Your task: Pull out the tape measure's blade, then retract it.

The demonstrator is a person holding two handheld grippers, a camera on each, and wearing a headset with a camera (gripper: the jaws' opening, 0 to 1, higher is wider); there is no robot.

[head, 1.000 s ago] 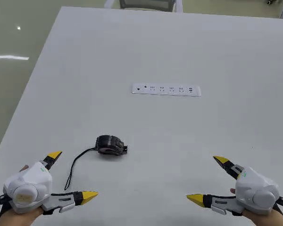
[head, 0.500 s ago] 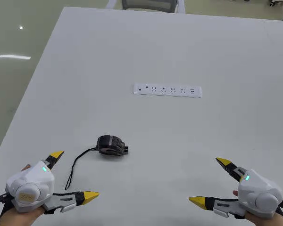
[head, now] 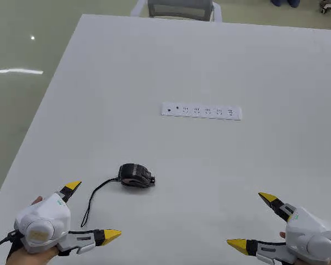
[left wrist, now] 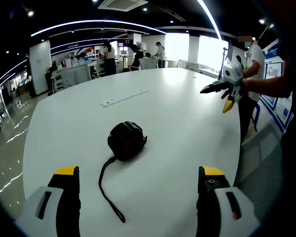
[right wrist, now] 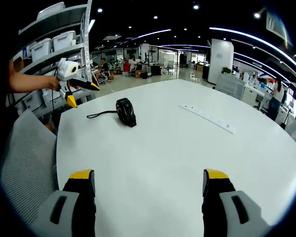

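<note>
Tape measure [head: 135, 175] on the bench [head: 220, 160], cord trailing toward the nearer left gripper [head: 95, 210]; right gripper [head: 249, 220] farther off; both jaws spread, empty

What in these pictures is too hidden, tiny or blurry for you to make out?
Tape measure, head view: too small to show its blade tip or lock.
Power strip, head view: socket markings too small to read.
Right hand-held gripper, head view: body cut off by the bottom edge.
Chair, head view: cut off by the top edge.
</note>
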